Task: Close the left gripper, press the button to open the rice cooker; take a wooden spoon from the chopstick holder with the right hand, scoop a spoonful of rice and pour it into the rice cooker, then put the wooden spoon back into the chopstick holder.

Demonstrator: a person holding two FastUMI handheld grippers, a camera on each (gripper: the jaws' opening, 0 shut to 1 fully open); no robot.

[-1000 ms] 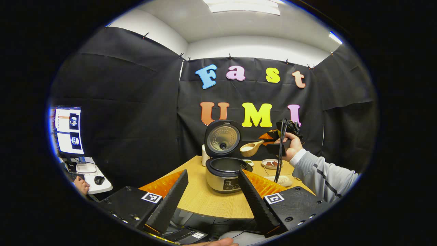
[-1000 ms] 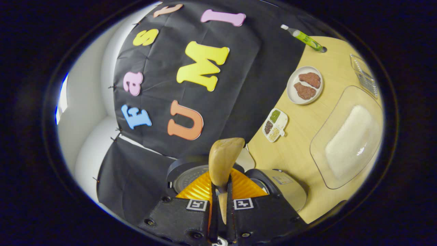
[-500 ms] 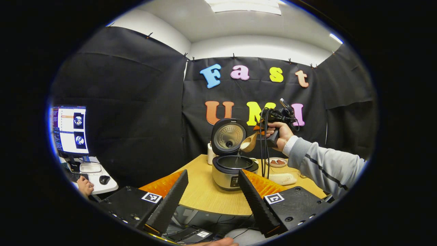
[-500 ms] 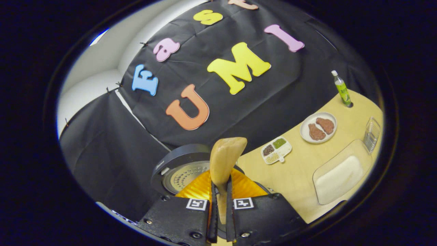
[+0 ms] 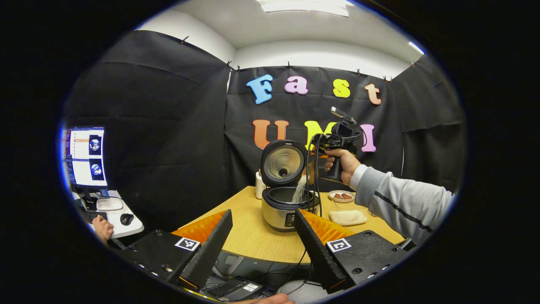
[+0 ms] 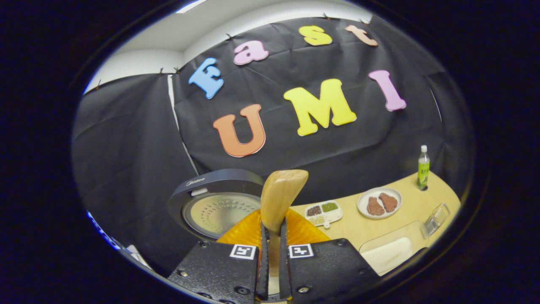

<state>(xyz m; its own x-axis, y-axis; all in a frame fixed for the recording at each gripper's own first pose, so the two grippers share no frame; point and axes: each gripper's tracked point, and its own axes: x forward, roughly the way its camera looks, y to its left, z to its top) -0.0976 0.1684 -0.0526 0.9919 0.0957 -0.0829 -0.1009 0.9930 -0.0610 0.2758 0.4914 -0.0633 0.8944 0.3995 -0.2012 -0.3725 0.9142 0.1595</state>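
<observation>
Right gripper view: right gripper clamped on spoon handle | spoon tipped over open cooker, rice falling into pot | left gripper spread, empty | spoon likely light, stiff, smooth: hold handle firmly, mid-length.

Left hand-held gripper: fingers spread apart, holding nothing, short of the table. Rice cooker stands on the table, lid raised. Right hand-held gripper, held in a hand, is above the pot; rice falls in.
</observation>
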